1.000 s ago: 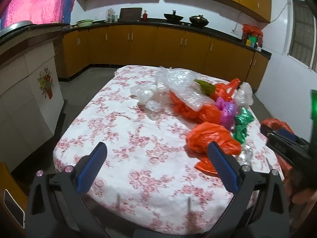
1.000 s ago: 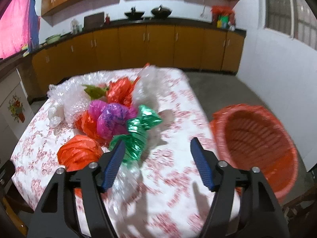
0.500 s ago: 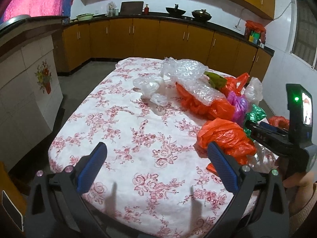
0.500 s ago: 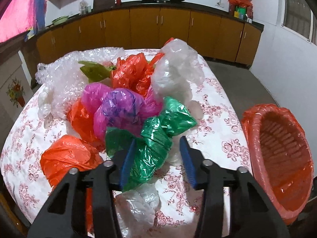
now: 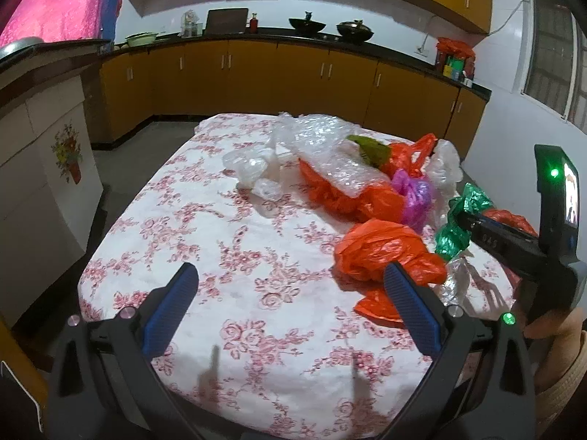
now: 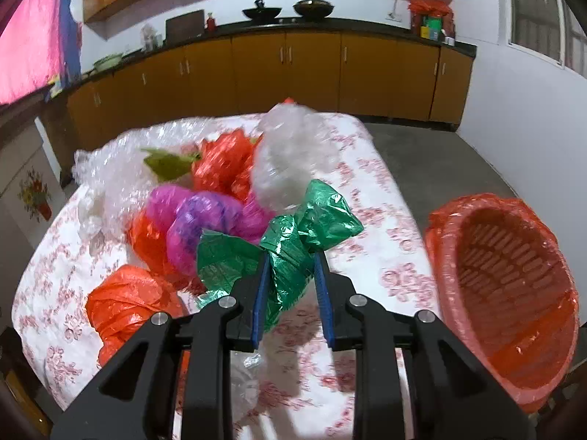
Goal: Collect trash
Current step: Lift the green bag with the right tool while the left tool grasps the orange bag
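The right tool (image 6: 290, 256), just closing, pinched the green bag (image 6: 293, 242) beside purple (image 6: 205, 220) and orange bags (image 6: 124, 300); the left tool (image 5: 290, 275) stood spread; a basket (image 6: 513, 278) sat right.

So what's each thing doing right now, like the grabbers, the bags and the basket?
right gripper: has just been closing, now shut on the green bag
green bag: crumpled, pinched between the pads
left gripper: open, holding nothing
orange bag: crumpled, lying on the table
orange basket: lined with an orange bag, nothing inside
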A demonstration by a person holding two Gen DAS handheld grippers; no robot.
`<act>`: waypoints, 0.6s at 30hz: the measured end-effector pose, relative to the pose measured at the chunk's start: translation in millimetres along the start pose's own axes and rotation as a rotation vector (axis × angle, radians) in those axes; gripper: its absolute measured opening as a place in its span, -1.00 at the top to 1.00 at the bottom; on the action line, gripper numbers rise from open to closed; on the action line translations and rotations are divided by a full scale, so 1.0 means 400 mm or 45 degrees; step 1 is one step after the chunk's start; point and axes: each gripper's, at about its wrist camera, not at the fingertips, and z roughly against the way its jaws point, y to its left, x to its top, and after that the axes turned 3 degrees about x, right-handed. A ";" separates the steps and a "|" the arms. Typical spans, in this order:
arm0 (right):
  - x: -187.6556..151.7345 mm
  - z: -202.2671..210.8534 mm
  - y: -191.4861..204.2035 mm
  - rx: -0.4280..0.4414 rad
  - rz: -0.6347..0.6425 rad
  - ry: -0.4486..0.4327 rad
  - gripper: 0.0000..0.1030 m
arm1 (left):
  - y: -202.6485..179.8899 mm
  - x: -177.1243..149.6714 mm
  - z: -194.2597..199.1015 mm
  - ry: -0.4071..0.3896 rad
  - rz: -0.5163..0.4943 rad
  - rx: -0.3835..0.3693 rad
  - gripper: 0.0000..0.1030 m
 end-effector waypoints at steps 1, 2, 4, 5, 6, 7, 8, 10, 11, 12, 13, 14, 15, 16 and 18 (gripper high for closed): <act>0.001 0.009 -0.010 -0.005 -0.010 -0.010 0.51 | -0.008 0.000 0.001 -0.001 -0.006 -0.012 -0.92; 0.003 0.013 -0.018 -0.009 -0.014 -0.015 0.51 | -0.012 0.001 0.000 0.000 -0.009 -0.019 -0.92; 0.004 0.026 -0.033 -0.018 -0.025 -0.032 0.52 | -0.026 0.003 -0.005 0.005 -0.018 -0.044 -0.92; 0.004 0.031 -0.039 -0.021 -0.030 -0.040 0.51 | -0.036 0.004 -0.010 0.010 -0.025 -0.059 -0.92; 0.003 0.035 -0.044 -0.022 -0.037 -0.050 0.52 | -0.044 0.005 -0.014 0.014 -0.031 -0.071 -0.92; 0.003 0.042 -0.054 -0.025 -0.052 -0.069 0.52 | -0.058 0.007 -0.020 0.019 -0.042 -0.090 -0.90; 0.005 0.043 -0.064 -0.027 -0.060 -0.075 0.52 | -0.066 0.008 -0.024 0.021 -0.049 -0.100 -0.88; 0.005 0.049 -0.082 -0.030 -0.089 -0.087 0.52 | -0.084 0.010 -0.035 0.029 -0.067 -0.115 -0.84; 0.006 0.054 -0.089 -0.031 -0.101 -0.093 0.52 | -0.099 0.011 -0.043 0.036 -0.079 -0.127 -0.83; 0.008 0.061 -0.091 -0.035 -0.110 -0.099 0.52 | -0.107 0.012 -0.049 0.040 -0.086 -0.133 -0.82; 0.009 0.068 -0.099 -0.042 -0.116 -0.105 0.52 | -0.117 0.013 -0.056 0.047 -0.094 -0.139 -0.79; 0.010 0.077 -0.100 -0.048 -0.116 -0.108 0.52 | -0.128 0.014 -0.065 0.054 -0.105 -0.146 -0.78; 0.008 0.085 -0.107 -0.058 -0.111 -0.114 0.52 | -0.137 0.015 -0.073 0.062 -0.111 -0.150 -0.76; 0.006 0.093 -0.112 -0.070 -0.103 -0.116 0.52 | -0.150 0.017 -0.086 0.082 -0.112 -0.159 -0.74; 0.000 0.102 -0.120 -0.090 -0.091 -0.117 0.52 | -0.162 0.022 -0.104 0.107 -0.098 -0.175 -0.73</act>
